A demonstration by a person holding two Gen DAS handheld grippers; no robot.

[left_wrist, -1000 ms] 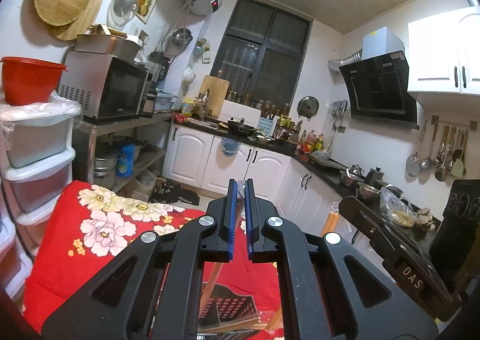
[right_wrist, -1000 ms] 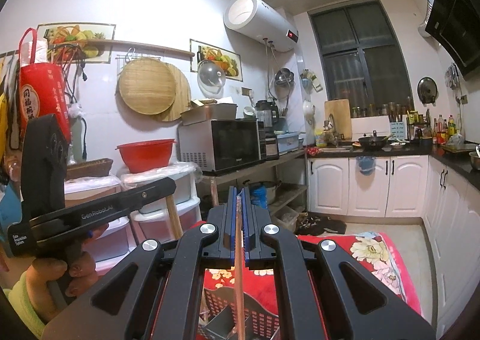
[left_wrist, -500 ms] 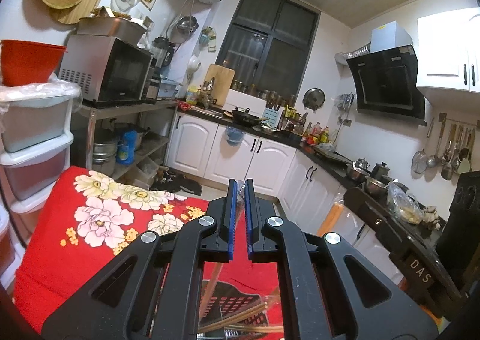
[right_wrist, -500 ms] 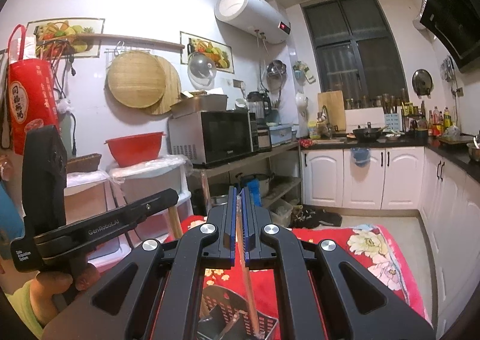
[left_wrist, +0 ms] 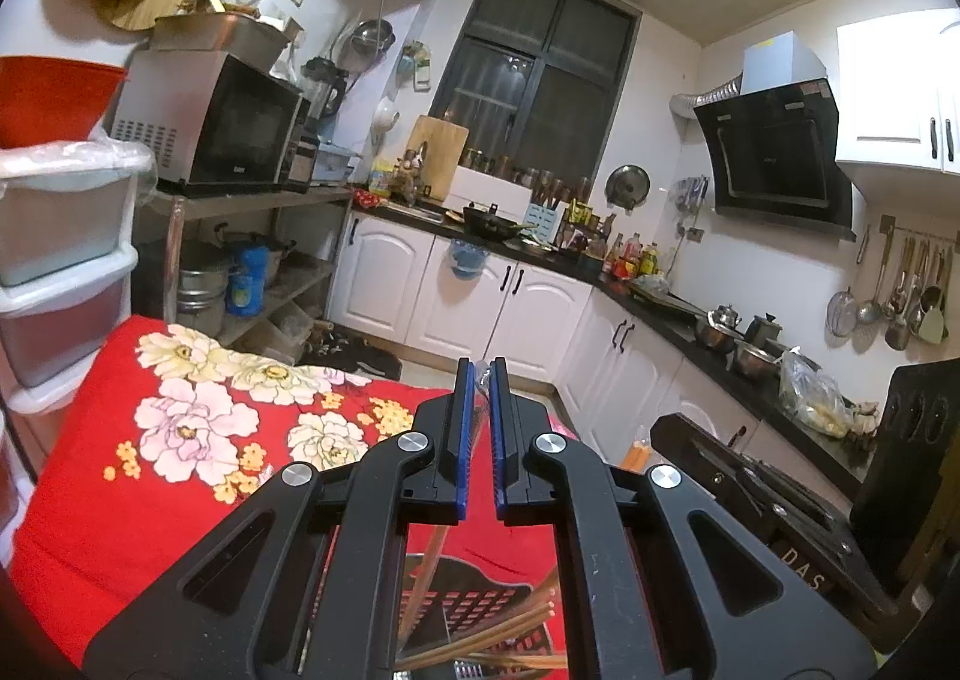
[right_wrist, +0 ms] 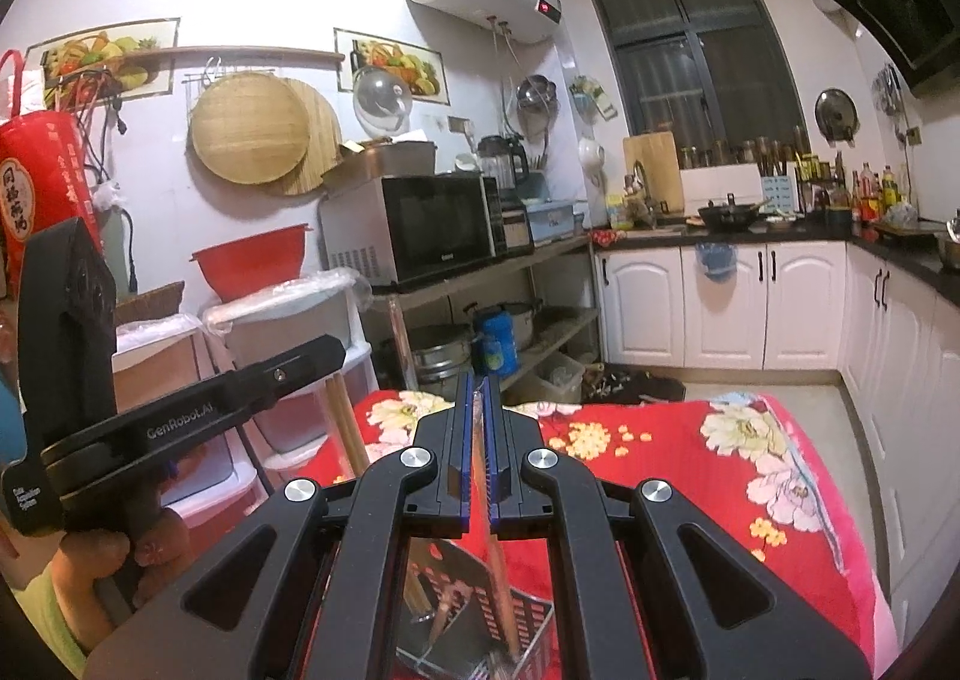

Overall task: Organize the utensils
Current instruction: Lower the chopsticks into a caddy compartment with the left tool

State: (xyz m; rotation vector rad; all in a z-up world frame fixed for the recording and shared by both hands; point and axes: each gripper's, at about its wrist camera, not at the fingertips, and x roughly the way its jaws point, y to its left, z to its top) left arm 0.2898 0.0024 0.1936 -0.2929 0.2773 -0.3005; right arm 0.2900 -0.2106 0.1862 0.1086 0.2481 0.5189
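Left tool (left_wrist: pixel 478 380), left wrist view: my jaws closed down narrow on one wooden chopstick (left_wrist: pixel 425 578), which passes between the blue pads and slants down beneath the tool. Its lower end points into a perforated metal utensil basket (left_wrist: pixel 480 608) standing on the red floral cloth (left_wrist: pixel 180 440) that covers the tabletop. Several more chopsticks (left_wrist: pixel 504 629) lie slanted across the basket's opening. My right tool's body (left_wrist: pixel 780 506) shows at the right edge. Right tool (right_wrist: pixel 478 389), right wrist view: jaws likewise closed narrow, gripping a second chopstick (right_wrist: pixel 498 578) that hangs nearly upright, its lower end inside the basket (right_wrist: pixel 480 632) in the right-hand part; whether it touches the bottom I cannot tell. My left tool (right_wrist: pixel 180 428) sits to the left with a hand (right_wrist: pixel 114 554) on its handle, its own chopstick showing below the jaws. Handling, as I judge it: each stick is light, stiff, thin and smooth, so it will pivot or slip in a loose grip; best held near the upper third, pads square across the shaft, so the long lower end steers into a compartment. The basket looks light enough to tip if a stick levers against its wall.
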